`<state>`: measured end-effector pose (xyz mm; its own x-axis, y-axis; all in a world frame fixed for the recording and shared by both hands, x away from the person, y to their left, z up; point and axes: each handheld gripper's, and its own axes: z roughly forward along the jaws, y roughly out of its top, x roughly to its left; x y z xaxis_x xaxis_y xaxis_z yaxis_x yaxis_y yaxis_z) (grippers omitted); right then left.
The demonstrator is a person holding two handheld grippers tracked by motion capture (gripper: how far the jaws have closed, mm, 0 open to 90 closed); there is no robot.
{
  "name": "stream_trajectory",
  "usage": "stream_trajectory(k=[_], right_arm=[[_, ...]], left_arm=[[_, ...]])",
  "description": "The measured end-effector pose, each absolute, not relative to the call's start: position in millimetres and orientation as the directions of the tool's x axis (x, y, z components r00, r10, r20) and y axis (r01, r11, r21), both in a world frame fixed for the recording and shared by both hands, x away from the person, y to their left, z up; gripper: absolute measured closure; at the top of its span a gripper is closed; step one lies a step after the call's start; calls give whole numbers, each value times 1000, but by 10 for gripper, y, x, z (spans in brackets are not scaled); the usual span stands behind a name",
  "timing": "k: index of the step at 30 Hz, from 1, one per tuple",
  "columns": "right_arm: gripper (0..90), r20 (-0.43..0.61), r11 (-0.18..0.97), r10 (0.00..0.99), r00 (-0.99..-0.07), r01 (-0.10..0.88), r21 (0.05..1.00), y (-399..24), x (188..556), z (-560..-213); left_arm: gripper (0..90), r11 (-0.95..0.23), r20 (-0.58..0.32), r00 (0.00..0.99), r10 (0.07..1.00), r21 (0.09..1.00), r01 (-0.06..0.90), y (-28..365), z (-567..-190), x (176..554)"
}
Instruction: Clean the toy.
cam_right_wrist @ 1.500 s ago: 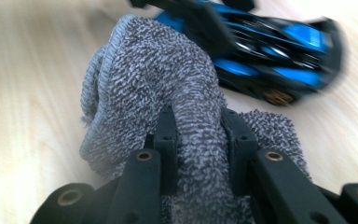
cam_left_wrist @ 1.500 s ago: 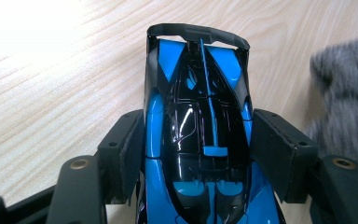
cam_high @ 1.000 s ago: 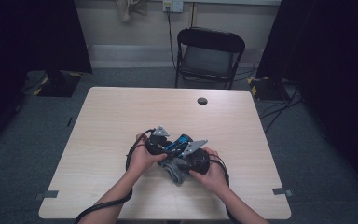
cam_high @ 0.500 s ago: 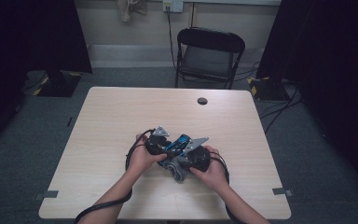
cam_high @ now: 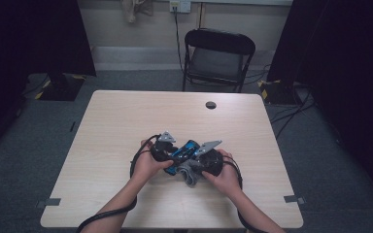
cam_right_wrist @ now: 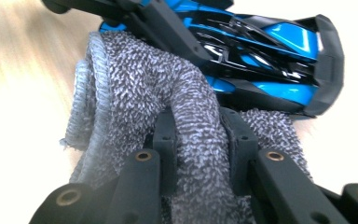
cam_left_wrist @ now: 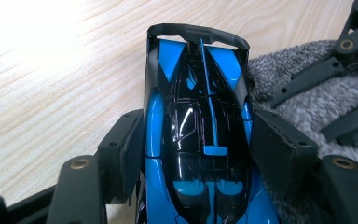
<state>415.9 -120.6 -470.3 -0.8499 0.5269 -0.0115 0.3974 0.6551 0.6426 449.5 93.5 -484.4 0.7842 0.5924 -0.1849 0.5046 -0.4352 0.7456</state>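
A blue and black toy race car (cam_left_wrist: 198,126) sits between the pads of my left gripper (cam_left_wrist: 200,154), which is shut on its sides; its rear wing (cam_left_wrist: 198,32) points away over the wooden table (cam_left_wrist: 51,84). My right gripper (cam_right_wrist: 200,144) is shut on a fold of grey knitted cloth (cam_right_wrist: 135,88), which lies against the car (cam_right_wrist: 265,51). In the high view both hands hold the grippers close together near the table's front, left gripper (cam_high: 167,155) and right gripper (cam_high: 199,165), with the car (cam_high: 184,149) and cloth (cam_high: 188,174) between them.
A small black round disc (cam_high: 211,105) is set in the table near its far edge. A black folding chair (cam_high: 216,58) stands behind the table. Cables (cam_high: 137,158) trail from the grippers towards the front edge. Bare table (cam_high: 126,116) surrounds the hands.
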Motion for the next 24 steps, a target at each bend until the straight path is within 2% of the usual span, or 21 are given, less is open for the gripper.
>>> stream_trajectory(k=[24], right_arm=[[710, 0, 616, 602, -798, 465, 636, -1451, 4363, -4682]], left_arm=[[364, -437, -183, 782, 595, 743, 507, 943, -4841, 4484]])
